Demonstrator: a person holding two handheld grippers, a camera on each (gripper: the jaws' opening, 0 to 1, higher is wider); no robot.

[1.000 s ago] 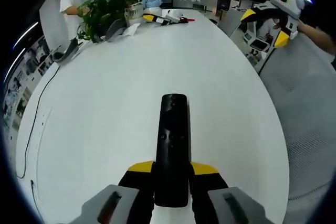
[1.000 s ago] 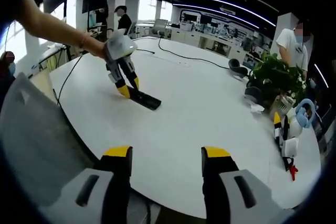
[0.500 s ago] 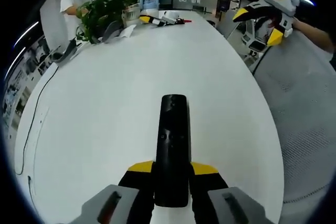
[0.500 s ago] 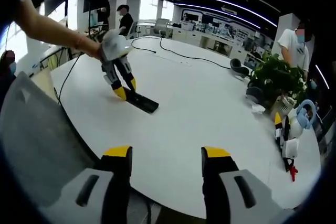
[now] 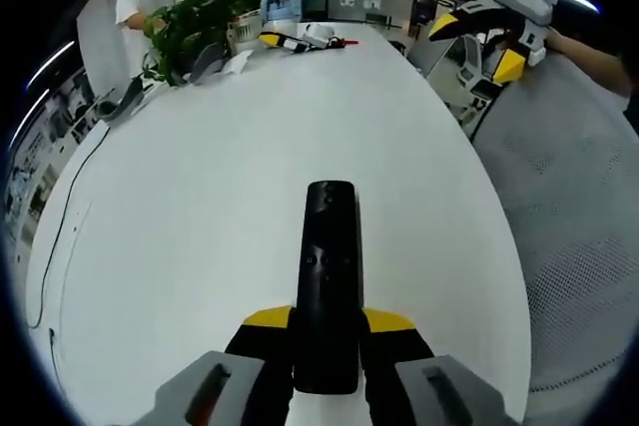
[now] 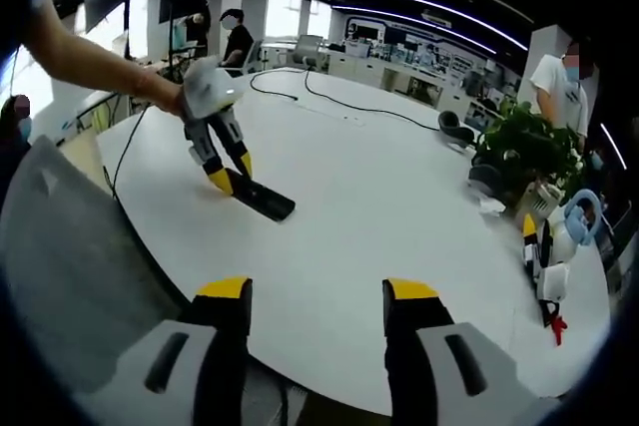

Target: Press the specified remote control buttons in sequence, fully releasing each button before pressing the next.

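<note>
Lying flat on the white table (image 5: 200,207), the remote control (image 5: 329,276) is a long, slim black slab with rounded ends and a matte face. Its near end sits pinched between the yellow-tipped jaws of my left gripper (image 5: 328,321), which close snugly against both of its long sides. A few small buttons cluster around its middle, too small for me to tell apart, and the near end is hidden between my jaws.

From my right gripper view I see the same remote control (image 6: 268,203) as a dark wedge on the tabletop, with the left gripper (image 6: 222,179) coming down onto its end at a slant from a bare forearm (image 6: 80,52). My right gripper (image 6: 316,296) hangs above the near table edge, well apart from the remote, its two yellow-padded jaws spread wide with nothing between them. In the left gripper view it shows up high at the right (image 5: 494,22), over a grey mesh chair back (image 5: 569,207).

The table is smooth, glossy and oval. A thin black cable (image 5: 60,246) trails along its edge. At the far end stand a leafy green plant (image 5: 195,22) and a small pile of yellow, white and red objects (image 5: 305,39), too small to identify. A person in a white shirt (image 5: 135,2) stands beyond the plant.
</note>
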